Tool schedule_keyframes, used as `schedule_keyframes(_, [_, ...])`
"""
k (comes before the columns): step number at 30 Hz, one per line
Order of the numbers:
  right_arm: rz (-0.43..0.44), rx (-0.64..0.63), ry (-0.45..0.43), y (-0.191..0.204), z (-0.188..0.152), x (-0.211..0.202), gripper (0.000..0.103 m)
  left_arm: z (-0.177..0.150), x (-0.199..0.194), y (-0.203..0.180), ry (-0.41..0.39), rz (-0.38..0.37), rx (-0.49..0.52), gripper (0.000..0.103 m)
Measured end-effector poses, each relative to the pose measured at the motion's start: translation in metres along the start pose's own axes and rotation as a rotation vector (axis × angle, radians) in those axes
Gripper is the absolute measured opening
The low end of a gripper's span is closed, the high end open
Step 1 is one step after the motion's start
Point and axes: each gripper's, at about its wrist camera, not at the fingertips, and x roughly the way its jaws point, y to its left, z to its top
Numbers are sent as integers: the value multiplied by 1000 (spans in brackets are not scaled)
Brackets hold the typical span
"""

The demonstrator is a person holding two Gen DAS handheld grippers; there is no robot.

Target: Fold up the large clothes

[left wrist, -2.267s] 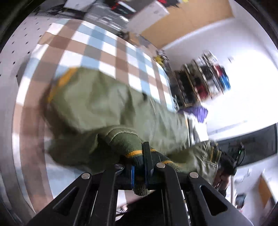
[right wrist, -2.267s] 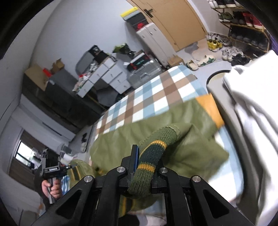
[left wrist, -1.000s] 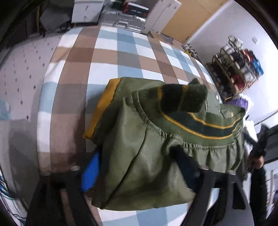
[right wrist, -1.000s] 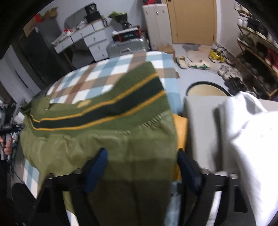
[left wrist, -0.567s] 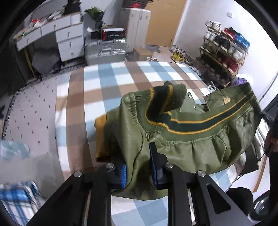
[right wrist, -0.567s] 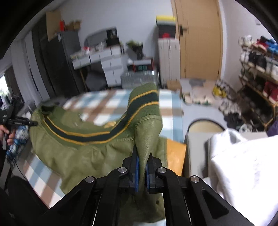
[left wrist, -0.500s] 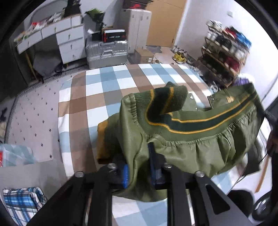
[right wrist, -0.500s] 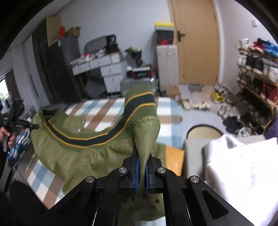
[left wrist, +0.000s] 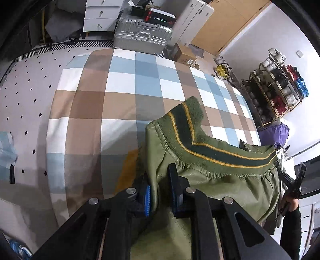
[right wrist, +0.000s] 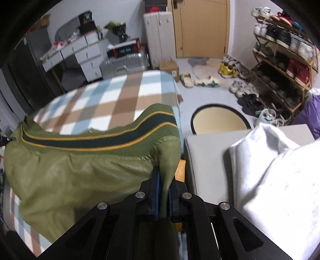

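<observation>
1. We see the olive jacket (left wrist: 218, 186) held up above the checked bed cover (left wrist: 120, 96), stretched between the two claws, its ribbed hem band (left wrist: 210, 154) with a dark green stripe and yellow lines running along the upper edge
2. In the right wrist view the same jacket (right wrist: 80, 176) spans from the left edge to the middle, its band (right wrist: 96, 142) arching over the smooth leather-like body
3. The left claw (left wrist: 160, 192) has a fold of the jacket between its blue-padded fingers; they stand a little apart around the cloth, and we read this as gripping the jacket
4. The right claw (right wrist: 163, 192) is closed tight on a narrow pinch of the jacket near the end of the band
5. An orange-yellow lining (left wrist: 128, 168) shows beneath the jacket on the left, lying against the cover
6. In the left wrist view the right hand (left wrist: 290, 202) with its tool appears at the far right edge
7. A white bundle of cloth (right wrist: 280, 180) lies on a grey surface (right wrist: 202, 158) just right of the jacket
8. Past the bed stand a silver suitcase (left wrist: 142, 38), white drawers (left wrist: 100, 16), a wooden door (right wrist: 202, 28) and a shoe rack (right wrist: 284, 56); a round stool (right wrist: 219, 120) sits on the floor near the bed's corner, with loose shoes beside the rack
</observation>
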Motion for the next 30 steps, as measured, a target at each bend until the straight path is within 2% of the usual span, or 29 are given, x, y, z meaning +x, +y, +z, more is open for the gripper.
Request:
schedule_keyframes(3, [3, -6, 29, -3, -4, 2, 10, -5, -12, -3, 12, -6, 5, 20])
schedule_keyframes(5, [19, 7, 24, -3, -7, -4, 12, -19, -33, -4, -12, -33, 15, 24])
schedule_keyframes(6, [26, 16, 18, -4, -9, -9, 18, -22, -38, -3, -22, -30, 22, 29])
schedule_keyframes(7, [29, 29, 18, -4, -12, -14, 21, -30, -47, -1, -33, -15, 30, 49])
schedule_keyframes(8, [35, 45, 21, -6, -14, -16, 31, -40, -54, 1, -49, 4, 30, 70])
schedule_keyframes(9, [42, 65, 32, -8, -17, -19, 46, -51, -60, 4, -70, 13, 32, 76])
schedule_keyframes(10, [47, 82, 42, -10, -20, -22, 50, -63, -64, 6, -82, 18, 40, 78])
schedule_keyframes(12, [96, 96, 30, -14, -29, -33, 51, -78, -59, 11, -79, 7, 61, 78])
schedule_keyframes(16, [254, 106, 48, -14, -61, -48, 54, -92, -30, 15, -73, 22, 73, 78])
schedule_keyframes(19, [290, 90, 29, -9, -84, -52, 58, -92, -19, 8, -154, 33, 131, 78])
schedule_keyframes(20, [295, 82, 23, -7, -90, -51, 58, -92, -19, 6, -179, 26, 140, 77])
schedule_keyframes(21, [296, 81, 9, -6, -95, -51, 55, -92, -21, 5, -190, 9, 141, 74])
schedule_keyframes(22, [304, 83, -4, -5, -97, -51, 52, -90, -21, 3, -188, -39, 145, 52])
schedule_keyframes(23, [311, 80, -19, -5, -99, -52, 37, -89, -21, 0, -174, -51, 149, 41])
schedule_keyframes(24, [305, 91, -32, -6, -98, -53, 19, -87, -21, -3, -167, -53, 159, 35])
schedule_keyframes(25, [317, 114, -37, -8, -97, -55, 18, -87, -23, -6, -166, -47, 175, 16])
schedule_keyframes(26, [329, 137, -46, -11, -95, -58, 14, -85, -27, -11, -165, -31, 194, 10])
schedule_keyframes(30, [297, 120, -119, -6, -81, -81, 8, -66, -49, -18, -165, -58, 141, 6])
